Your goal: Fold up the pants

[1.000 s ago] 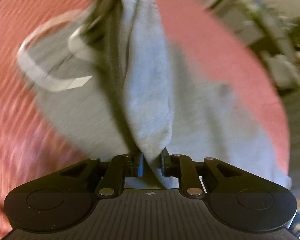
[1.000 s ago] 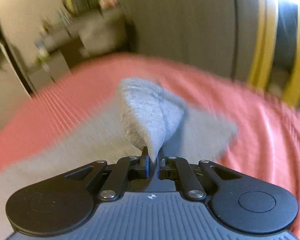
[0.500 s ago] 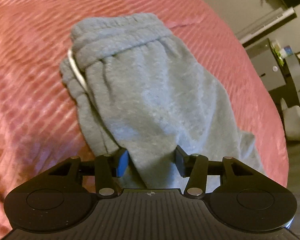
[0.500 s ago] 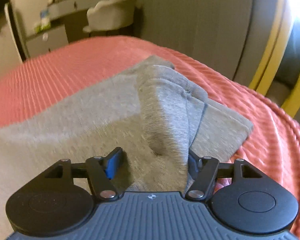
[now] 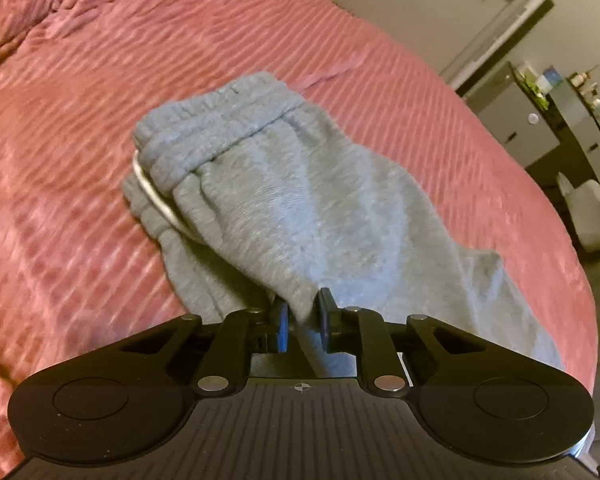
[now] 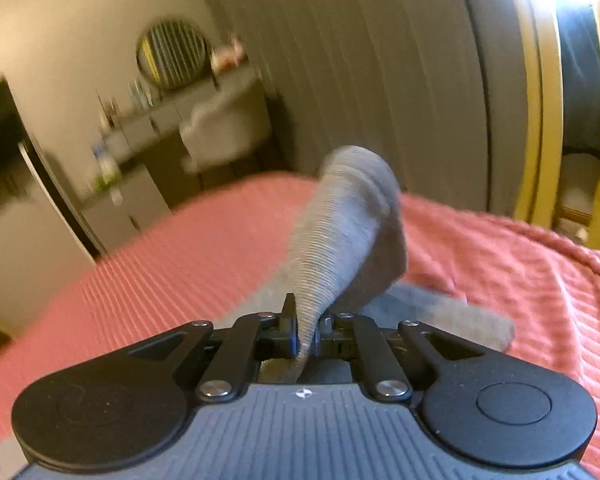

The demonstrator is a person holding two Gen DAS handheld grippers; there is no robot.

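Observation:
Grey sweatpants (image 5: pixel 284 200) lie on a pink ribbed bedspread (image 5: pixel 80 120), gathered waistband (image 5: pixel 216 120) at the far end with a white drawstring (image 5: pixel 152 192) at its left. My left gripper (image 5: pixel 302 316) is shut on a fold of the near fabric. In the right wrist view, my right gripper (image 6: pixel 306 328) is shut on the ribbed cuff end of the pants (image 6: pixel 340 232), which stands lifted above the bed; more grey cloth (image 6: pixel 460 316) lies flat behind it.
The bedspread (image 6: pixel 160 272) fills both views. Off the bed's edge stand a dresser (image 5: pixel 516 108) and a pale chair (image 5: pixel 592 212); they also show in the right wrist view with a round mirror (image 6: pixel 172 54). A yellow frame (image 6: pixel 544 100) is at right.
Both grippers, open half a second ago, have closed on the pants again. The right gripper has lifted the cuff end upward; the left holds a fold near the bed.

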